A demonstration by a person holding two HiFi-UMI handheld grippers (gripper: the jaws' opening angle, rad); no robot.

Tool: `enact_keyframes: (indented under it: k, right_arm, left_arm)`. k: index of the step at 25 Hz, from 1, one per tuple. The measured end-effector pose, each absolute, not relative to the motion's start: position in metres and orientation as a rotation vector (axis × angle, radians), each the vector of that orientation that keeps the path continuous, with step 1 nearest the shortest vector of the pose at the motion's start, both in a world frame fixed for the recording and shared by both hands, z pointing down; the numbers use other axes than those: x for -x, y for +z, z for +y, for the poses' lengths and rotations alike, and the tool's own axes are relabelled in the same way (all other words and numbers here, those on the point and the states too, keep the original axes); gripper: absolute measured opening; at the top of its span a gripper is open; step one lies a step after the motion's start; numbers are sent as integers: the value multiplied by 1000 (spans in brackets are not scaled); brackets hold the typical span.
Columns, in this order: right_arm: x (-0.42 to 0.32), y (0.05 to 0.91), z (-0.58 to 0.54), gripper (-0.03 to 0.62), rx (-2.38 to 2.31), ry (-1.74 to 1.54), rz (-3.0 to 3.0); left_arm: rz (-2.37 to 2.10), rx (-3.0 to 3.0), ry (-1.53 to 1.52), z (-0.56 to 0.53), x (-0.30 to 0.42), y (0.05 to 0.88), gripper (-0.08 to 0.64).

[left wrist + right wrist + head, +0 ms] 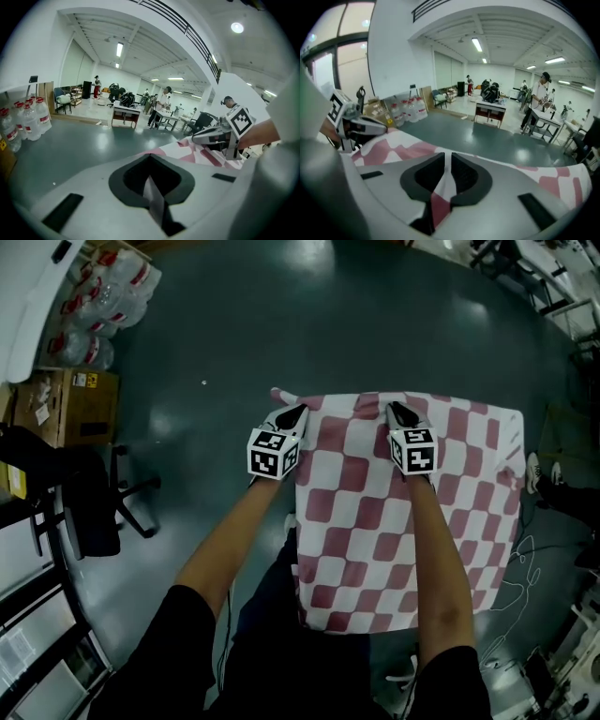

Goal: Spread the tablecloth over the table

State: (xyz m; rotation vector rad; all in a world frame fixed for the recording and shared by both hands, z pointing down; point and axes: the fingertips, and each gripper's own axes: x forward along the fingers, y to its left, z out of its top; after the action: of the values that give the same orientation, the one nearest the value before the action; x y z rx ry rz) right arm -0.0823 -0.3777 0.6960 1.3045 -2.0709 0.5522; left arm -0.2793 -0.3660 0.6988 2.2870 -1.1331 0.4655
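near hem of the tablecloth (403,521) hangs just in front of the person, checks lie fairly flat across the middle, and the surface under it is fully covered, so I can't see its edges directly; the right side looks to drape over the side. both grippers sit at the far hem: left gripper (298,412) on the far-left corner, fingers (126,180) closed on a thin fold of cloth, a small corner tab poking out past the tips; right gripper (397,411) further along the same hem, fingers (464,176) narrow, pinching a red-and-white pleat. my read: step in hand is drawing the far hem out and squaring it. to do it well, hold both pinches firm, move the grippers apart along the hem to take out the slack between them, carry it away from the body evenly so the check rows run straight, lower together, and let go only once the hem hangs past the far edge. risk: an uneven pull skews the cloth or drags the near hem up. room: floor (328,324) beyond the far hem is open, so reach is fine. left side is tighter: office chair (89,507) near, cardboard box (66,404) and packs of water bottles (103,296) further out. cables (520,568) on the floor at right. far down the hall, tables (490,112) and people (541,98), well apart from this
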Motion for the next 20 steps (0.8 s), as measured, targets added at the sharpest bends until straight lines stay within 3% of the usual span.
enact_keyframes:
  k: [7,13,14,16,20]
  right_arm:
    - [115,704,-396,55,-1233,586,-2085]
    - [97,706,-414,49,-1310,499,-2001]
    - [90,705,-416,18,-1348,511,-1978]
    - [81,701,-419,17,-1400,538,-1953]
    - [113,690,-406,18,-1303,508,-2083]
  left_arm:
    - [-1069,-2413,526,-364,263,696,11]
    - [-1067,-2348,430,-362,264,699,11]
    - [-1061,-2342,421,-361,263,697,11]
    - [-1055,-2316,389,-361,263,695,11]
    - [-1071,-2330,300,-369,270,687,11]
